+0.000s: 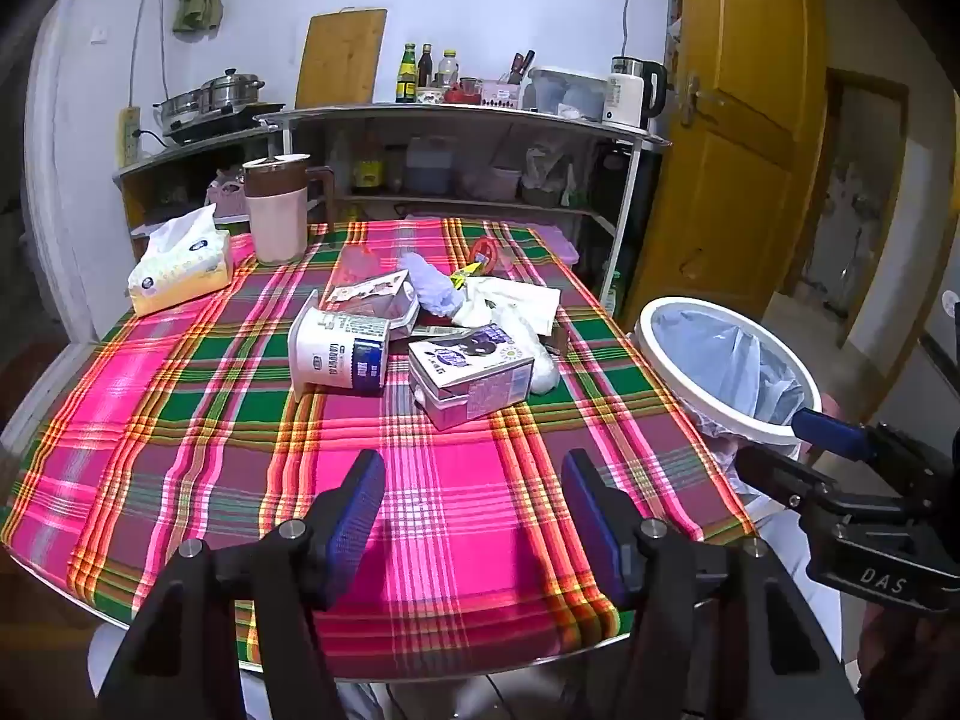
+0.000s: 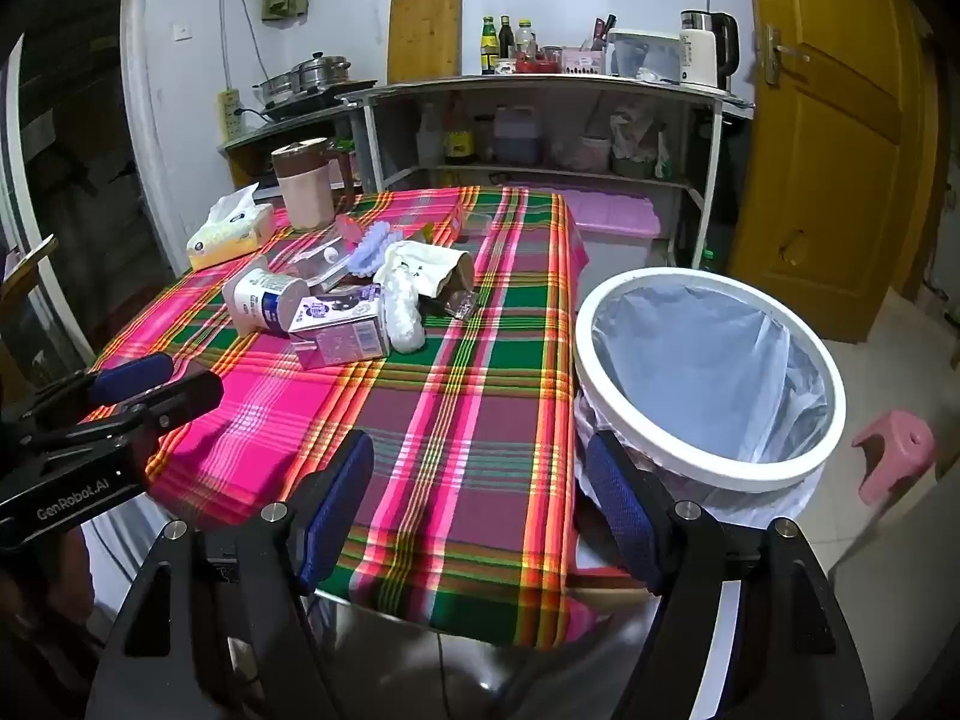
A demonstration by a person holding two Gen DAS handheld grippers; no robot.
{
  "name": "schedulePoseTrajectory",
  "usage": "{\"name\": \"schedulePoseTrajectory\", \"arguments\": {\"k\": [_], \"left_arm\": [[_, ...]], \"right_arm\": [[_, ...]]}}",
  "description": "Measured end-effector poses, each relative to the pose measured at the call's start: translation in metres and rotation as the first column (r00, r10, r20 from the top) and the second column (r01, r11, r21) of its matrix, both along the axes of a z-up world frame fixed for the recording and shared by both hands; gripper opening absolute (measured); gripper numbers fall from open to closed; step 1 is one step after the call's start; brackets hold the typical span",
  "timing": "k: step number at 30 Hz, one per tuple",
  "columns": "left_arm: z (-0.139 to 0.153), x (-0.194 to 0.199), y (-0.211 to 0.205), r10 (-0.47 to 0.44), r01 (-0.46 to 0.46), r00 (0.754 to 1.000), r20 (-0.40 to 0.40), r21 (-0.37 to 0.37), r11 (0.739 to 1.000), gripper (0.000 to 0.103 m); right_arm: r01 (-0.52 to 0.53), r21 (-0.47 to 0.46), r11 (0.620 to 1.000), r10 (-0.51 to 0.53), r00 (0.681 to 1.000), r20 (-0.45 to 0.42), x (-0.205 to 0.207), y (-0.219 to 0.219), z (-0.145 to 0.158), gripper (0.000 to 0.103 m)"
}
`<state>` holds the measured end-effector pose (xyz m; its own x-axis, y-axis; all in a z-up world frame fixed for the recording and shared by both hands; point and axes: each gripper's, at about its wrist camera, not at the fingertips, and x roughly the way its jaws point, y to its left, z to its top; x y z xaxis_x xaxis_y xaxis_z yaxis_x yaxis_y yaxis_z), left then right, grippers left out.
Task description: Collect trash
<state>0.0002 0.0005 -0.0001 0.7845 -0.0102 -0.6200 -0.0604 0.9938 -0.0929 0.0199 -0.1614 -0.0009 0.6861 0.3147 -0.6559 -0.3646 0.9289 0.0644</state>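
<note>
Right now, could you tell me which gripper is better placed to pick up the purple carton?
Probably left: the left gripper is open and faces the purple carton head-on. The right gripper sits beside the bin.

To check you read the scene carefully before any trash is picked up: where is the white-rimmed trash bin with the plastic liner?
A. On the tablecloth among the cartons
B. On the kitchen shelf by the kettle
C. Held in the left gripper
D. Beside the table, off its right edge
D: the trash bin stands off the plaid table at its right edge, empty.
</note>
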Motion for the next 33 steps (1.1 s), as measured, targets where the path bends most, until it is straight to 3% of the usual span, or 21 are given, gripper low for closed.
{"name": "schedulePoseTrajectory", "arguments": {"k": [33], "left_arm": [[0.004,-0.002,0.002,-0.007,0.007,1.0,0.013,-0.011,1.0,0.061]], "right_arm": [[-0.001,-0.003,1.0,0.001,1.0,0.009,-0.001,0.002,0.004,0.074]]}}
